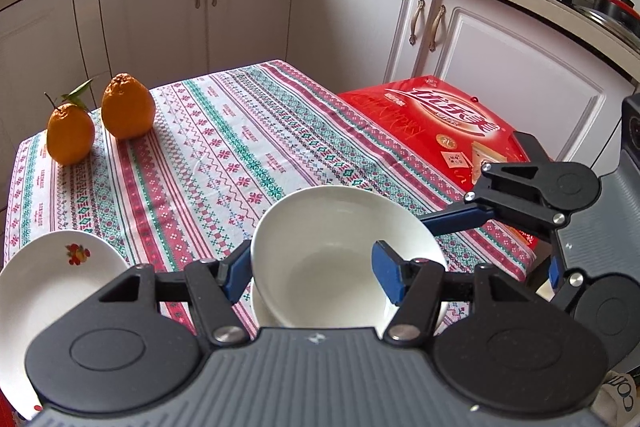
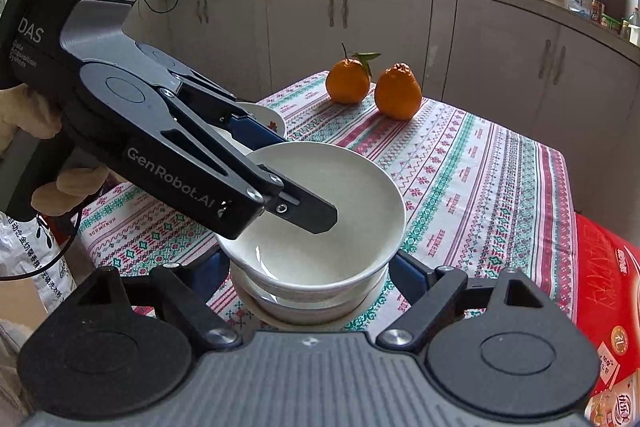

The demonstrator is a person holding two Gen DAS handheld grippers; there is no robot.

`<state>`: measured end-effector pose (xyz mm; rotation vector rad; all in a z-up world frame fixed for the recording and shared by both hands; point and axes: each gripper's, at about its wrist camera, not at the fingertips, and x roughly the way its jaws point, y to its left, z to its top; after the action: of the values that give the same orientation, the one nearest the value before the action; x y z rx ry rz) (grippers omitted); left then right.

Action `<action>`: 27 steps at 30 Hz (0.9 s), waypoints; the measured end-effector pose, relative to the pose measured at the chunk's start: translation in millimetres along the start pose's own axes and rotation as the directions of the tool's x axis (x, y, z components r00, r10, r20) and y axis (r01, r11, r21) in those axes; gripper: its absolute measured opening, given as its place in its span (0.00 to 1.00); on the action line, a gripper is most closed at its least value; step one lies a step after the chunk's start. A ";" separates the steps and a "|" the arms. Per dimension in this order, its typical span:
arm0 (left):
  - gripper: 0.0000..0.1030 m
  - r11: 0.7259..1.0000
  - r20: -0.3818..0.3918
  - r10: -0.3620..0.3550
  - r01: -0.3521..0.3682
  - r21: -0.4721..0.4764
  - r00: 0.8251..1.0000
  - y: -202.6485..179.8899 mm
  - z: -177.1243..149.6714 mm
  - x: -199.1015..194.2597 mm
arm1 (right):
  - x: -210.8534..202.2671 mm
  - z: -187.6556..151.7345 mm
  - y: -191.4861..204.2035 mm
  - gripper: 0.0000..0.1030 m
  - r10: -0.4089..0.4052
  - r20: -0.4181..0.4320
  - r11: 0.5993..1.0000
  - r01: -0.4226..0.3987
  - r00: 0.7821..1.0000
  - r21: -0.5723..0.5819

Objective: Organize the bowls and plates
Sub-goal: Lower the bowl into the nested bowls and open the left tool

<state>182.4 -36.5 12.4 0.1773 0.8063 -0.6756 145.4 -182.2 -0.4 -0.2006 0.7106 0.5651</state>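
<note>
A plain white bowl (image 1: pixel 336 247) (image 2: pixel 332 211) sits tilted on top of another white bowl (image 2: pixel 312 303) on the patterned tablecloth (image 1: pixel 224 155). My left gripper (image 1: pixel 312 271) (image 2: pixel 280 183) is open, one finger inside the top bowl and the other outside its near rim. My right gripper (image 2: pixel 304 275) (image 1: pixel 500 247) is open, its blue fingers on either side of the lower bowl, not visibly touching. A white plate with a fruit print (image 1: pixel 52 291) (image 2: pixel 268 119) lies left of the bowls.
Two oranges (image 1: pixel 100 123) (image 2: pixel 372 87) stand at the table's far side. A red gift box (image 1: pixel 452 131) (image 2: pixel 608 307) sits beside the table on the right. Kitchen cabinets (image 1: pixel 208 7) and a cluttered counter surround the table.
</note>
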 end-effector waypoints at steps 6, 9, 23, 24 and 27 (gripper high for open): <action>0.60 1.000 -0.002 -0.007 0.007 -0.005 1.000 1.6 -5.3 4.3 | 4.8 -1.8 -0.2 0.87 -0.007 -0.022 1.000 0.007 1.000 -0.010; 0.60 1.000 -0.004 -0.006 0.006 -0.006 1.000 2.2 -7.4 6.1 | 5.7 -2.1 -0.1 0.87 -0.005 -0.027 1.000 0.004 1.000 -0.012; 0.60 1.000 -0.001 -0.015 0.015 -0.018 1.000 6.3 -11.5 11.2 | 11.7 -2.3 -0.6 0.87 -0.006 -0.043 1.000 0.005 0.999 -0.016; 0.60 1.000 -0.002 -0.014 0.014 -0.018 1.000 6.9 -12.4 11.9 | 11.9 -2.2 -0.5 0.87 -0.006 -0.043 1.000 0.005 0.999 -0.017; 0.61 1.000 -0.003 -0.016 0.016 -0.024 1.000 8.3 -14.1 13.3 | 12.9 -2.1 -0.3 0.87 -0.007 -0.045 1.000 0.006 0.999 -0.024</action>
<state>185.5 -31.0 -7.7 0.1504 0.8194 -0.6804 152.3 -177.8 -10.6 -0.2382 0.7469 0.5640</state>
